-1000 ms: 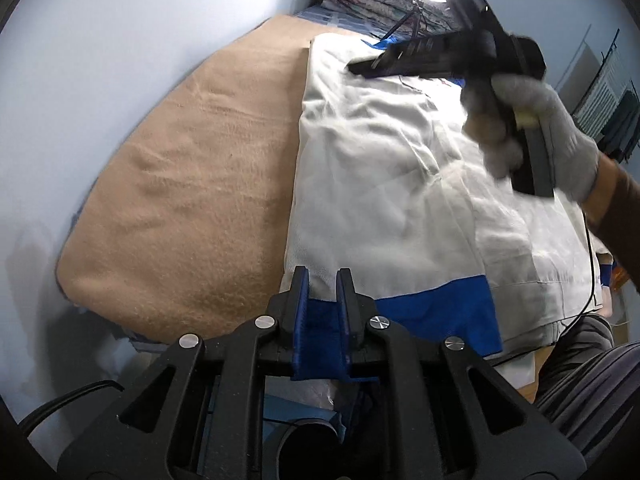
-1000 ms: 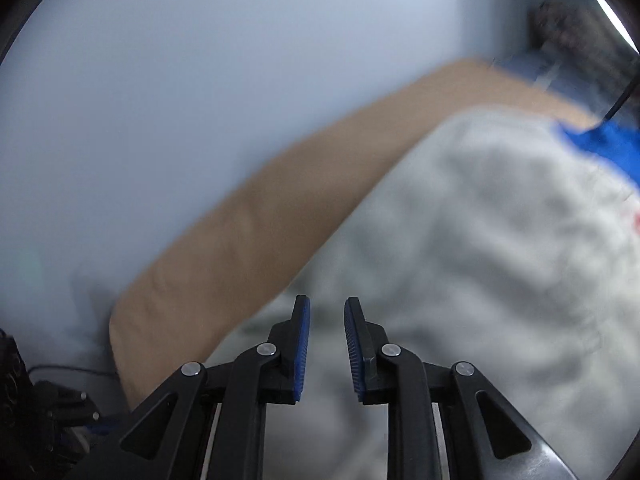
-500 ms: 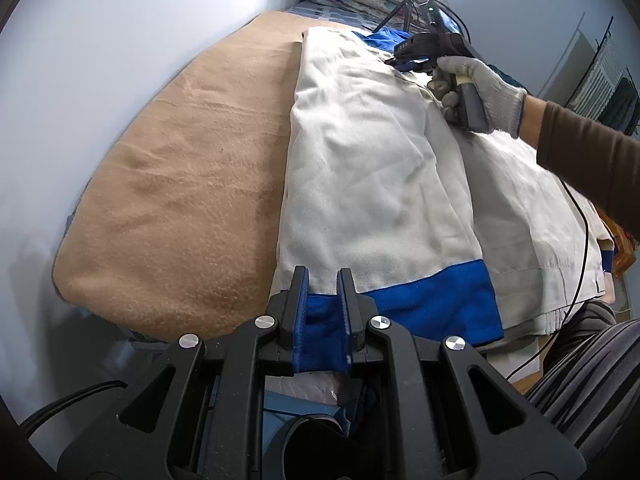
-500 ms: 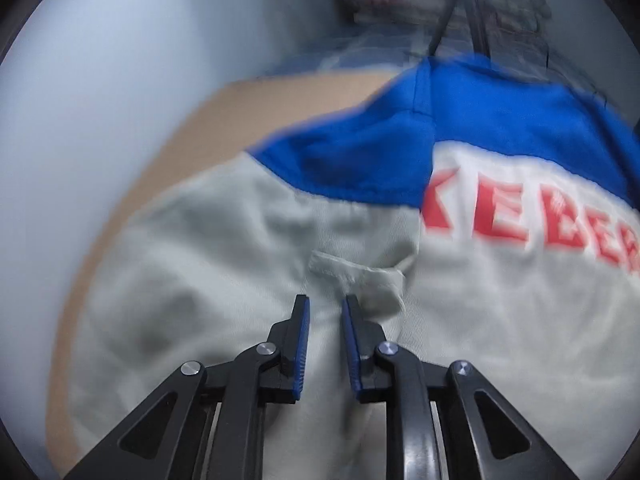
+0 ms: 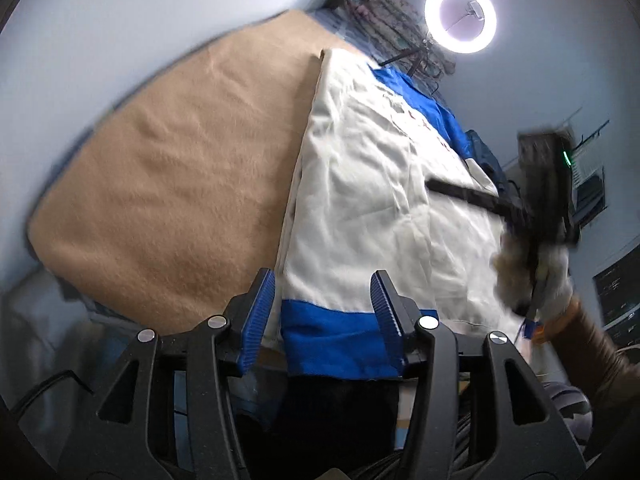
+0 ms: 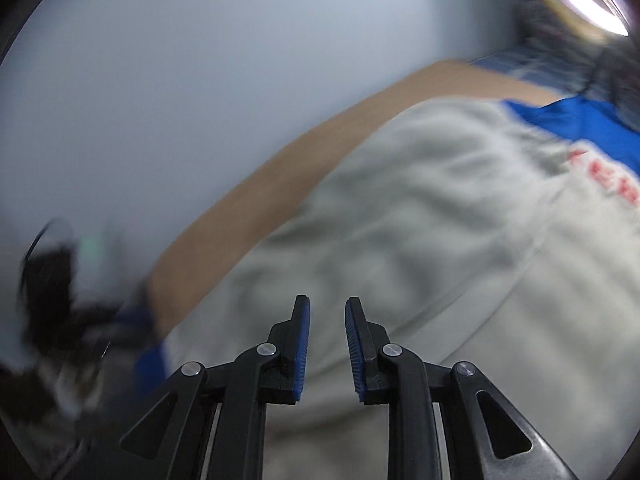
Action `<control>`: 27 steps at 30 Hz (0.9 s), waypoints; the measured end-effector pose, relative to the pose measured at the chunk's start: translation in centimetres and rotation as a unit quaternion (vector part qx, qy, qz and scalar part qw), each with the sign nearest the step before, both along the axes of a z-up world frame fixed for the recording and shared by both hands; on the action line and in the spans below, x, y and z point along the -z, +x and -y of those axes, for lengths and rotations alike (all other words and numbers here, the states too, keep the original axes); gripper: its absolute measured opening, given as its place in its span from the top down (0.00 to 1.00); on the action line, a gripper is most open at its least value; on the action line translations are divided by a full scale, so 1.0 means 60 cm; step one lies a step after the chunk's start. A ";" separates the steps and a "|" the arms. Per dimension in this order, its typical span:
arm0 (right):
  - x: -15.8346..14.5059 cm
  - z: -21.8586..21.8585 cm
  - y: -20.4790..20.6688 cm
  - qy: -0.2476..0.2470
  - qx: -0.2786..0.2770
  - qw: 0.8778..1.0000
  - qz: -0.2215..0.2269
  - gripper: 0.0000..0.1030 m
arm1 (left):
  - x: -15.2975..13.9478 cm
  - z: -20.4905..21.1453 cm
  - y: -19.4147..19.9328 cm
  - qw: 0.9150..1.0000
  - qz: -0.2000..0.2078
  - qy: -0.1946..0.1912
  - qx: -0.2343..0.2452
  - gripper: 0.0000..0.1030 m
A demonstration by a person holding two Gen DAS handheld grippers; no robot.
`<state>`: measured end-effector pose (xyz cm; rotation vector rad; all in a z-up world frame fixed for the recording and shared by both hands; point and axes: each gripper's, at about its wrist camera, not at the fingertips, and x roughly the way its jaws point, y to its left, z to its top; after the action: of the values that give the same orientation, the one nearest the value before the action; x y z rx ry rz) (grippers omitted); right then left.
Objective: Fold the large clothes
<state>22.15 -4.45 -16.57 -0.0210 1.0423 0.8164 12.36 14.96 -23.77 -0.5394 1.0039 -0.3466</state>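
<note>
The cream garment (image 5: 372, 184) lies flat on the tan blanket (image 5: 168, 184) that covers the bed, and its long axis runs straight away from the left gripper (image 5: 323, 308): the blue hem band (image 5: 340, 340) is the near end, the blue yoke with red lettering the far end, up by the ring light (image 5: 460, 17). The left gripper stands spread wide, holding nothing — the near left corner of the hem sits just ahead of it, between the two fingers, but the pads are apart from the cloth on both sides.

The right gripper (image 6: 327, 344) hangs over the middle of the garment, to the right of the left gripper and further along the cloth, and its picture is smeared with motion. Its fingers are parted with only air between them — released too. From its own camera the grey-cream cloth fills the space ahead and to the right, with the red letters (image 6: 616, 176) far off at the right.

My reading is that the next fold turns on the near hem. The left gripper is plainly the nearer one: it needs only to close on the corner in front of it, while the right must travel back toward the hem's other corner.
</note>
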 end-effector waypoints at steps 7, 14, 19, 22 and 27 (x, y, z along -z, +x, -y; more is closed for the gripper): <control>0.099 -0.060 -0.112 -0.075 -0.064 0.995 -0.012 0.81 | 0.029 0.011 -0.001 1.000 -0.018 0.021 0.001 0.51; 0.037 -0.036 -0.136 -0.025 -0.040 0.999 -0.009 0.81 | 0.039 0.010 0.001 1.000 -0.030 -0.002 -0.002 0.51; 0.054 -0.046 -0.162 -0.016 -0.060 0.998 -0.029 0.81 | 0.038 0.000 -0.006 0.999 -0.031 -0.015 -0.005 0.57; 0.090 -0.062 -0.175 -0.059 -0.069 0.995 -0.035 0.81 | 0.039 0.012 -0.008 0.999 -0.029 0.013 0.002 0.70; 0.059 -0.038 -0.159 -0.039 -0.044 0.998 -0.036 0.64 | 0.014 0.020 -0.022 0.999 0.001 0.039 -0.004 0.82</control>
<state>12.63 -2.19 -20.11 -0.1041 1.1479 0.8602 11.05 13.74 -24.64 -0.4724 1.0094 -0.3004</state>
